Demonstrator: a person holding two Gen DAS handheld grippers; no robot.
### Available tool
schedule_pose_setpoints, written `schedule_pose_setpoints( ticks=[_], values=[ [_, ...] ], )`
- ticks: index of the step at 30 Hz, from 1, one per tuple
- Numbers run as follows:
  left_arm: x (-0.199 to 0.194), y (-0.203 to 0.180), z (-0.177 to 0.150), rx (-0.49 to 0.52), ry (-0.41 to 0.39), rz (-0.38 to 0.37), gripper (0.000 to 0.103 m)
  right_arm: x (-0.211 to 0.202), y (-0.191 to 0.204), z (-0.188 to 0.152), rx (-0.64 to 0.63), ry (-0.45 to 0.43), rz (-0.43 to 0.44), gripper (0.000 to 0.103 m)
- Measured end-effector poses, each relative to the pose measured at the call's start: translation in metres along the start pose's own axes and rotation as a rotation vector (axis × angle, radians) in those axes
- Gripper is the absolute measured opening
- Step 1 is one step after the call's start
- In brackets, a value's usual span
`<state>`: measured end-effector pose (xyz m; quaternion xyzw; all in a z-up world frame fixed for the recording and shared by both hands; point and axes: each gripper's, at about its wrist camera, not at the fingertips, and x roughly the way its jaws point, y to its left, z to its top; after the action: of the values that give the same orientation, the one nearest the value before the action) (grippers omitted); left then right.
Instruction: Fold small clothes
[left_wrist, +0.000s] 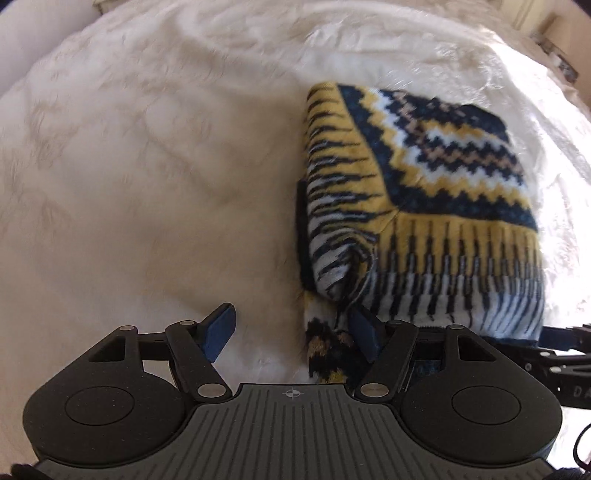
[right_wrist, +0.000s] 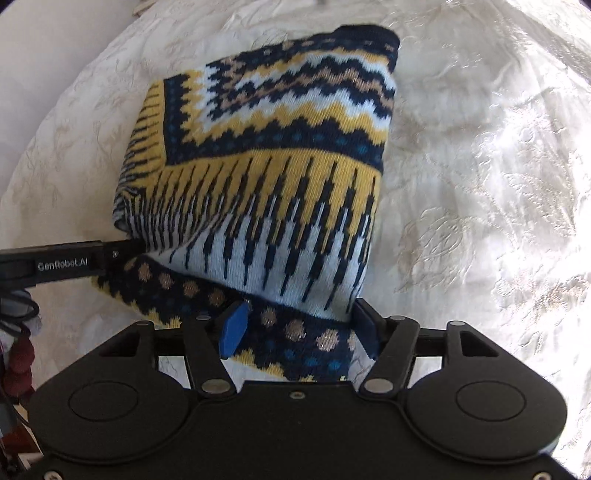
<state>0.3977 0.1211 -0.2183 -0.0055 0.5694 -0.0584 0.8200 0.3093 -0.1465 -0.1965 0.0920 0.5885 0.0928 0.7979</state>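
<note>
Knitted sweater (right_wrist: 266, 155) lies folded into a bundle on the white bedspread (left_wrist: 129, 166). Both tools, left tool (left_wrist: 291, 332) and right tool (right_wrist: 295, 325), gape wide at its near edge, apparently gripping nothing. Next: pinch that edge and fold again.

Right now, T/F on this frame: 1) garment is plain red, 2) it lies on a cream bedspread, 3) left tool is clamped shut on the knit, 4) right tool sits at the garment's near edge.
1) False. The knit garment is patterned navy, yellow and white.
2) True. It lies on the cream bedspread.
3) False. The left tool is open, its right finger against the fabric.
4) True. The right tool is open, with the near edge between its fingers.
</note>
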Motion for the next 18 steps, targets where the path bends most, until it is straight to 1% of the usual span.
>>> schedule_pose_setpoints(
  ticks=[1,3,7,10,13,16,18],
  values=[
    [0.003,0.005,-0.002,-0.019,0.011,-0.009,0.068,0.004,0.001,-0.001,-0.013,0.021,-0.001,0.070],
    [0.003,0.010,-0.005,-0.032,0.013,-0.020,0.068,0.008,-0.003,-0.004,-0.011,0.047,0.016,0.070],
    [0.001,0.006,-0.003,0.005,0.003,-0.007,0.068,-0.005,-0.015,-0.001,0.012,0.046,0.048,0.069],
    [-0.001,0.008,-0.003,-0.016,0.002,-0.021,0.068,-0.033,-0.032,0.010,0.060,-0.035,0.084,0.070],
    [-0.002,0.012,-0.004,-0.033,-0.002,-0.038,0.068,-0.061,-0.044,0.027,0.075,-0.160,0.109,0.076],
    [-0.001,0.010,-0.004,-0.042,-0.006,-0.041,0.068,-0.071,-0.047,0.056,0.071,-0.251,0.159,0.077],
    [-0.001,0.010,-0.004,-0.047,-0.008,-0.041,0.068,-0.068,-0.042,0.074,0.053,-0.281,0.203,0.083]
  ],
)
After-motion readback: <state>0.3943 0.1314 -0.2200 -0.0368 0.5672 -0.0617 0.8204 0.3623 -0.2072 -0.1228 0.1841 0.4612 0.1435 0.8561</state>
